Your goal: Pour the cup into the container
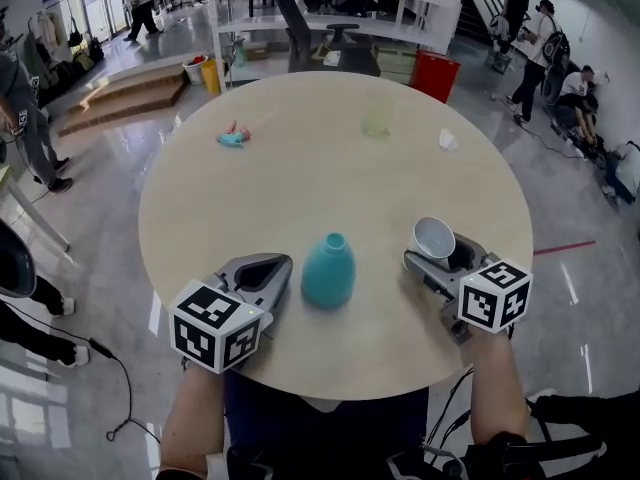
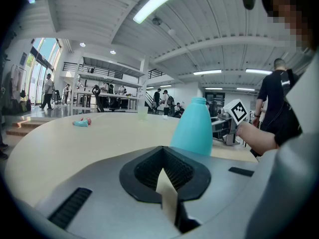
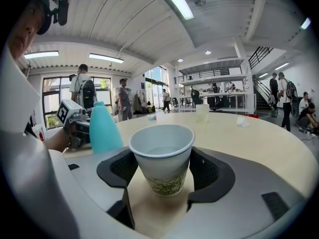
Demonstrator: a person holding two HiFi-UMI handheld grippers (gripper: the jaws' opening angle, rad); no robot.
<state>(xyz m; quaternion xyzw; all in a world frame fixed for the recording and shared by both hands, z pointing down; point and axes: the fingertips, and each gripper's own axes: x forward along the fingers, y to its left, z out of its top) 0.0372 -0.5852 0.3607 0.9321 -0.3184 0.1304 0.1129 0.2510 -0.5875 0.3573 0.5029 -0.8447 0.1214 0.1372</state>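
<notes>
The fingers of the right gripper (image 3: 162, 176) are clamped on the paper cup (image 3: 162, 148), with the teal container (image 1: 328, 270) on the counter (image 1: 330, 158) just left of them, and the left gripper (image 2: 162, 154) has its fingers together, empty.

I counted what stood in view.

- Counter (image 1: 330, 183): one, round.
- Hand-held grippers: two, namely the left hand-held gripper (image 1: 264, 270) and the right hand-held gripper (image 1: 440, 254).
- Cups: two, namely a white paper cup (image 1: 434, 237) and a pale green translucent cup (image 1: 377, 118).
- Teal container (image 1: 328, 270): one.
- Small teal-and-pink item (image 1: 233, 137): one.
- Crumpled white scrap (image 1: 447, 141): one.
</notes>
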